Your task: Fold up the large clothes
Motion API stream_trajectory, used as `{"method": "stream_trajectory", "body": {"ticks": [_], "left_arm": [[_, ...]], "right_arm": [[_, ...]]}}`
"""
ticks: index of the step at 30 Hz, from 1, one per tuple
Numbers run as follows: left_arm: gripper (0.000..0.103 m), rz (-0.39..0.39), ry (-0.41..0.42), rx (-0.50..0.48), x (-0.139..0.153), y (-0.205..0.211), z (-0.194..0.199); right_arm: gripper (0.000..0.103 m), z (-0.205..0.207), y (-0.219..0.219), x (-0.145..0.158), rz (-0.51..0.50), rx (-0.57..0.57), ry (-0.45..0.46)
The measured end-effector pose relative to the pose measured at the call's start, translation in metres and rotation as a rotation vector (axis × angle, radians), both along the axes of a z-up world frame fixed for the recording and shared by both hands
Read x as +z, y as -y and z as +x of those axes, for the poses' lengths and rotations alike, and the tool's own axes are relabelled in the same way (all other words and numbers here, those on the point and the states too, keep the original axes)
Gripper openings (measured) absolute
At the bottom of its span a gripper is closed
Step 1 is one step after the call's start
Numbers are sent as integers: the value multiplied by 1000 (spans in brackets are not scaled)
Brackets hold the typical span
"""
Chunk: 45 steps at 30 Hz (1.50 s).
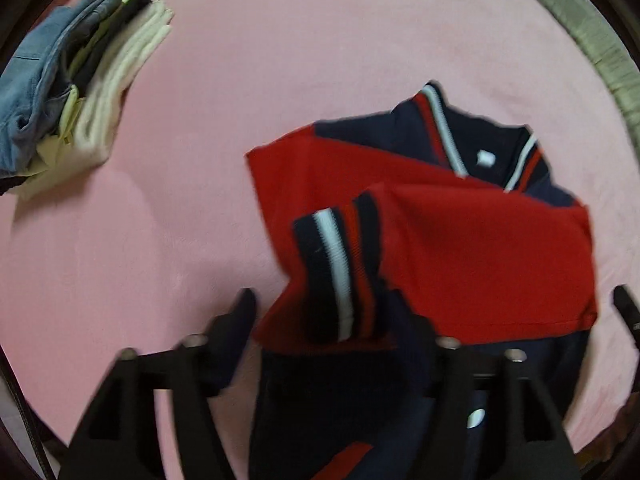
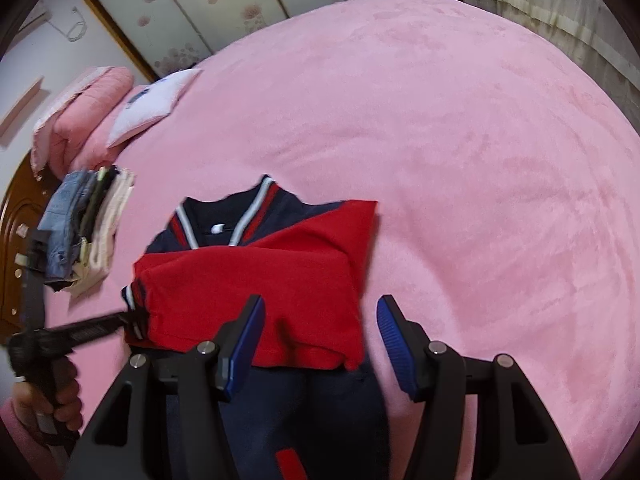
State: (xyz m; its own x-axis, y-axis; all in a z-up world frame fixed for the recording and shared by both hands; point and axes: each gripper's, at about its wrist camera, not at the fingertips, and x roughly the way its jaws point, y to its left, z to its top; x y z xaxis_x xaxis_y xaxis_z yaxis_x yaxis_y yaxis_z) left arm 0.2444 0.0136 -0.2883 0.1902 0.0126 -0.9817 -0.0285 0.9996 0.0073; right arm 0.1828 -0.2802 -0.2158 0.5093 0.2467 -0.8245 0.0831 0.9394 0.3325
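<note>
One red and navy knit jacket with white-striped cuffs and collar [image 2: 256, 280] lay partly folded on the pink plush bedspread [image 2: 460, 160], both red sleeves crossed over its chest. The left gripper [image 1: 324, 320] stood spread over a striped cuff [image 1: 340, 268], not pinching it. The right gripper [image 2: 320, 332], blue pads apart, hovered empty. One stack of folded clothes [image 2: 86, 224] sat near the headboard.

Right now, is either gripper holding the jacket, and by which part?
Nothing is held, it seems. The right gripper stands open above the jacket; the left gripper is open around the striped cuff.
</note>
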Motion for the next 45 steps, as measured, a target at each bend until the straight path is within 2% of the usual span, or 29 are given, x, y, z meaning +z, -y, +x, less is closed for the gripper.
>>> {"method": "stream_trajectory", "body": {"ticks": [2, 4, 6, 9, 10, 11, 12, 13, 14, 16, 18, 21, 23, 25, 28, 30, 32, 34, 35, 36, 38, 40, 41, 44, 45], "left_arm": [[69, 11, 20, 5, 3, -2, -4], [69, -6, 33, 9, 6, -3, -5], [69, -20, 16, 3, 2, -3, -3], [70, 23, -60, -1, -17, 0, 3], [70, 30, -79, 4, -22, -1, 4], [70, 39, -99, 20, -26, -3, 5], [71, 46, -108, 37, -28, -6, 4], [72, 46, -114, 50, -29, -8, 3], [72, 37, -122, 67, -31, -12, 2], [73, 16, -134, 88, -34, -20, 0], [73, -15, -143, 103, -37, -28, 0], [74, -37, -150, 101, -38, -34, 1], [73, -29, -147, 95, -30, -34, 1], [73, -8, -125, 73, -16, -31, 0], [73, -39, -58, 3, 15, -20, -10], [73, -112, -3, -46, 32, -13, -10], [73, -201, 44, -80, 35, -3, -6], [64, -212, 29, -86, 23, 8, 5], [41, -187, 3, -82, 13, 19, 10], [23, -162, -25, -70, -1, 25, 18], [20, -143, -58, -41, -23, 25, 26], [19, -147, -53, -23, -34, 19, 33], [19, -121, -43, -28, -37, 16, 33], [14, -65, -25, -88, -40, 15, 31], [14, -64, -16, -98, -41, 15, 29]], "right_arm": [[50, 4, -8, 3, 25, 45, 31], [30, 9, -19, 6, 28, 87, 56], [20, 24, -39, 5, 27, 175, 79], [18, 47, -65, -4, -56, 240, 82], [18, 53, -68, -11, -61, 245, 55], [18, 62, -72, -23, -58, 249, -19], [14, 70, -74, -38, -55, 247, -105], [5, 72, -73, -49, -82, 239, -161], [1, 69, -70, -53, -116, 226, -172], [0, 60, -53, -54, -108, 185, -140], [0, 53, -31, -52, -115, 97, -130], [0, 43, 9, -42, -215, -130, -118], [2, 38, 24, -35, -181, -198, -103], [2, 33, 26, -25, -118, -173, -66], [2, 31, 0, -13, -60, -30, -27], [2, 34, -26, -14, 51, 79, -36], [2, 39, -54, -23, 141, 174, -68], [2, 43, -80, -37, 141, 232, -107], [2, 44, -97, -48, 100, 254, -127], [2, 44, -104, -55, 71, 259, -131], [1, 43, -106, -58, 61, 228, -100], [0, 44, -92, -61, 104, 183, -63], [0, 45, -86, -62, 101, 172, -56], [0, 44, -52, -57, -29, 88, -15], [0, 45, -42, -56, -33, 71, -6]]}}
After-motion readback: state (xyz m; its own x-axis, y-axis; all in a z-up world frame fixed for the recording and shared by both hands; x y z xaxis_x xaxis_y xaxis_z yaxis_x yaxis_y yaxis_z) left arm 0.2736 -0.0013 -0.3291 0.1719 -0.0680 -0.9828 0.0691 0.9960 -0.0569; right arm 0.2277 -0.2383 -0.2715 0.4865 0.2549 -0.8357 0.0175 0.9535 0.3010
